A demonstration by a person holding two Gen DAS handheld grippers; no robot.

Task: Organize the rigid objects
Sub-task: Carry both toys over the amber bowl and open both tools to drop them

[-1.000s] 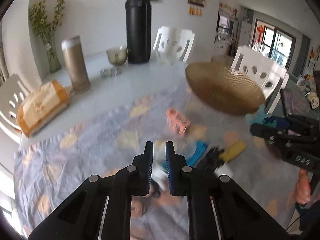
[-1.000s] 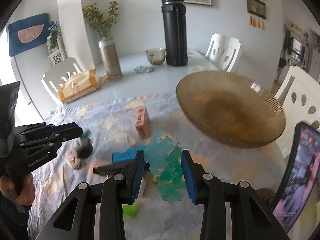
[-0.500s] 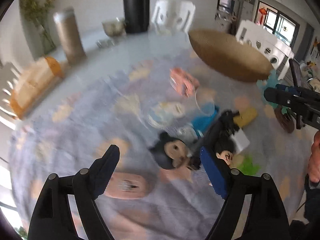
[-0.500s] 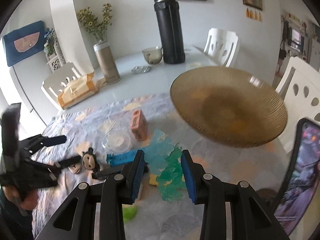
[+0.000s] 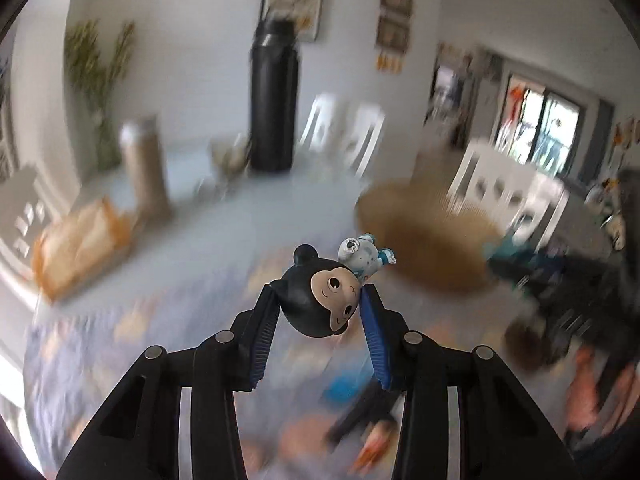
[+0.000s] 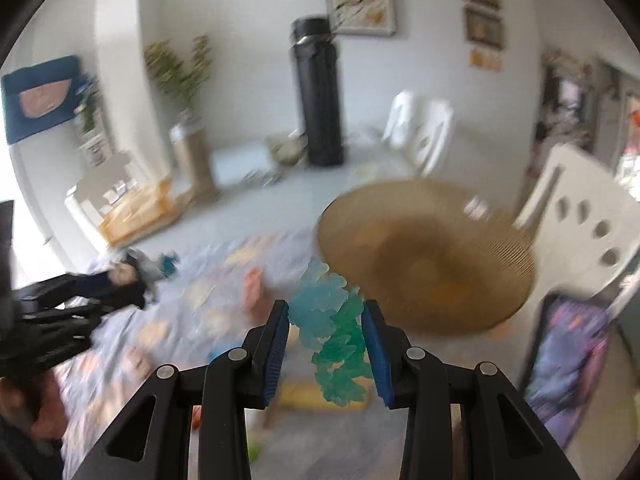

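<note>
My left gripper (image 5: 320, 294) has its jaws closing on the black head of a monkey figurine (image 5: 308, 308). The pads press its sides, and its small white-and-blue body (image 5: 364, 258) sticks out ahead, lifted above the patterned cloth (image 5: 132, 332). My right gripper (image 6: 326, 310) is shut on a translucent blue-green crystal cluster (image 6: 332, 332), also held in the air. A wide amber ribbed bowl (image 6: 424, 264) stands ahead and to the right of both; in the left wrist view the bowl (image 5: 424, 240) is blurred. The right wrist view shows the left gripper and figurine (image 6: 128, 274) at far left.
A tall black flask (image 6: 318, 96), a beige tumbler (image 5: 146, 168), a small glass bowl (image 6: 286, 150) and a tissue pack (image 5: 80, 244) stand at the table's far side. Several loose toys, including a pink box (image 6: 254, 288), lie on the cloth. White chairs (image 6: 592, 232) ring the table.
The left gripper, first shut and empty, opened wide over the monkey figurine on the cloth, then closed on its head and lifted it. The right gripper rose a little with the crystal cluster.
</note>
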